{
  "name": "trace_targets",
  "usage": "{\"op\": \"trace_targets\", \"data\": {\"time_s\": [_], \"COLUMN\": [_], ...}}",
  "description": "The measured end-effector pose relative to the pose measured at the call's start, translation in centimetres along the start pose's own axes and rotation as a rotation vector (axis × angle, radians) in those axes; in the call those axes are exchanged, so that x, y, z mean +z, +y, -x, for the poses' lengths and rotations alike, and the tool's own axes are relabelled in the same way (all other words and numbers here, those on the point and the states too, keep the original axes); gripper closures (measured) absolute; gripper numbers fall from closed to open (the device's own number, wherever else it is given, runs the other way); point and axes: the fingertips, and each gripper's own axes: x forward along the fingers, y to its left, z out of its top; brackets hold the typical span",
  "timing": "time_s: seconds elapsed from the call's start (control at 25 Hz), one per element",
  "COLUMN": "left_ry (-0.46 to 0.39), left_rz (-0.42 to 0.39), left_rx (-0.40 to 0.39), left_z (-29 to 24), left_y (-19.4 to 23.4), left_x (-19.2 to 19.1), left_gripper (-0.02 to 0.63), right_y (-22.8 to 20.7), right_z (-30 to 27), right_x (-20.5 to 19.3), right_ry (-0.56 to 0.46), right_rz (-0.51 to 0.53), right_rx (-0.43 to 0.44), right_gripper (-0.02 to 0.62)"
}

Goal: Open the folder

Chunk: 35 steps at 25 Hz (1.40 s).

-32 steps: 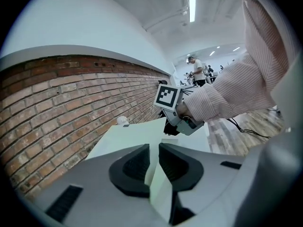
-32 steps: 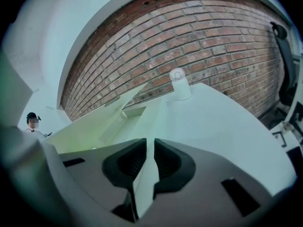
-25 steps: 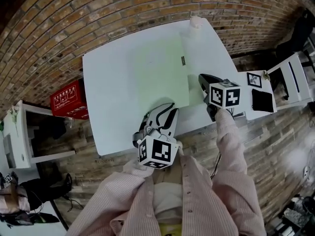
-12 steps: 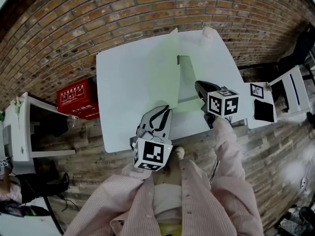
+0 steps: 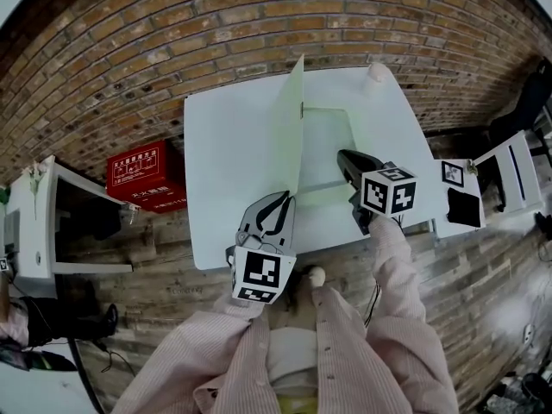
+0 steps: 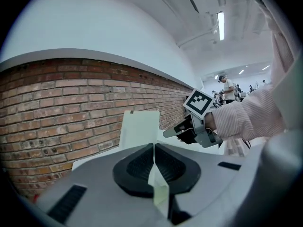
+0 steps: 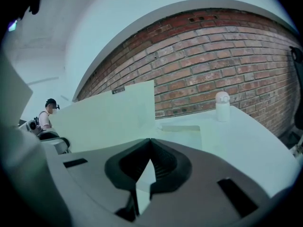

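Note:
A pale green folder lies on the white table [image 5: 224, 171]. Its lower leaf [image 5: 326, 149] is flat and its cover [image 5: 291, 128] stands nearly upright. My left gripper [image 5: 280, 200] is shut on the cover's near edge, and a strip of green sheet shows between its pads [image 6: 154, 163]. The cover [image 6: 139, 129] rises ahead of it. My right gripper [image 5: 345, 159] is shut on the lower leaf's right edge, with a pale corner pinched in its jaws [image 7: 150, 163]. The right gripper view shows the raised cover [image 7: 109, 119] at the left and the flat leaf [image 7: 182, 131] beyond.
A small white bottle [image 5: 377, 72] stands at the table's far right corner, by the brick wall [image 5: 216, 33]. A red box [image 5: 138, 175] sits on the floor to the left, near a white cabinet [image 5: 34, 231]. A white stand [image 5: 457, 192] is to the right.
The folder's cover has swung up from lying flat to nearly upright. Both grippers have risen and moved with the folder's edges.

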Motion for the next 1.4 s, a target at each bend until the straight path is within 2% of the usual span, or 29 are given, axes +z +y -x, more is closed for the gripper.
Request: {"op": "trace_targets", "data": {"time_s": [0.32, 0.8, 1.04, 1.4], "left_ry": [-0.011, -0.006, 0.0, 0.028], "left_rz": [0.072, 0.16, 0.256, 0.404], "left_rx": [0.033, 0.067, 0.097, 0.196], "left_z": [1.8, 4.0, 4.9, 6.0], "left_y": [2.6, 6.3, 8.3, 11.1], "left_x": [-1.1, -3.4, -5.0, -7.9], "left_gripper": [0.603, 0.601, 0.6, 0.598], "right_y": [4.0, 9.3, 11.4, 14.7], "right_z": [-1.1, -4.5, -6.0, -8.1], "right_x": [0.7, 0.0, -0.2, -1.1], "right_ry": [-0.081, -0.085, -0.091, -0.065], "right_rz": [0.014, 0.03, 0.029, 0.037], "right_rx": [0.064, 0.108, 0.126, 0.205], "right_gripper": [0.591, 0.591, 0.591, 0.591]}}
